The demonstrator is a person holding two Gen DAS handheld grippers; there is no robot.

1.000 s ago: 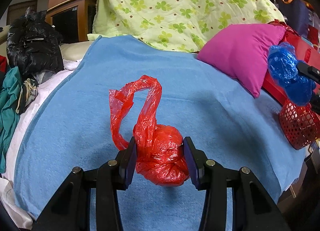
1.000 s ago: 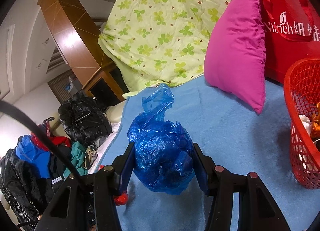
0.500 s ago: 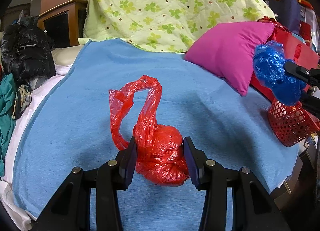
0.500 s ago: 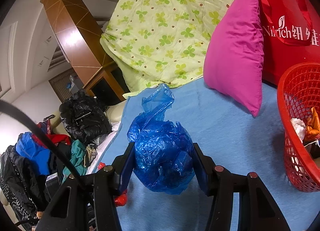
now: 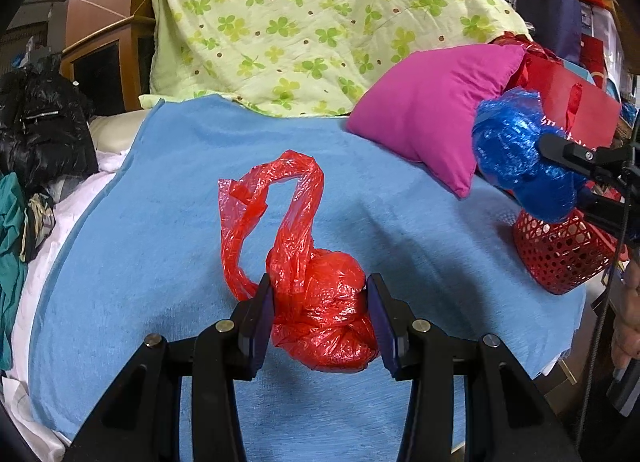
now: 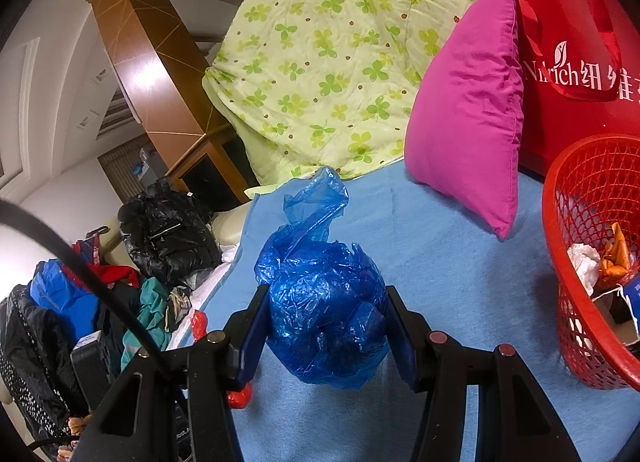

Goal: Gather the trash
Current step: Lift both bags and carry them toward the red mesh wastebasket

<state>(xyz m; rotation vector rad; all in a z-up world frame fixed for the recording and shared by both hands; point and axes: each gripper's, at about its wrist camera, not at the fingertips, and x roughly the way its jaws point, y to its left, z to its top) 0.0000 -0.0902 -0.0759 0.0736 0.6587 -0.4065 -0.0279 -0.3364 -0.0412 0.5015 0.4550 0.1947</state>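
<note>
Red trash bag [image 5: 324, 318] gripped in left jaws, blue trash bag [image 6: 326, 314] in right jaws, tote [image 6: 576, 58] reading "Nirich"

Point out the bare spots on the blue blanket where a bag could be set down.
Bare blue blanket lies left of the red bag, and between it and the pink pillow. It is crowded at the right edge around the red basket.

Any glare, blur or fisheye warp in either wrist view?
Left wrist: black vignette corners, soft shadow on the blue blanket, speckled shine on the red bag. Right wrist: bright glare on the wooden cabinet, bowed walls; blue bag sharp.
</note>
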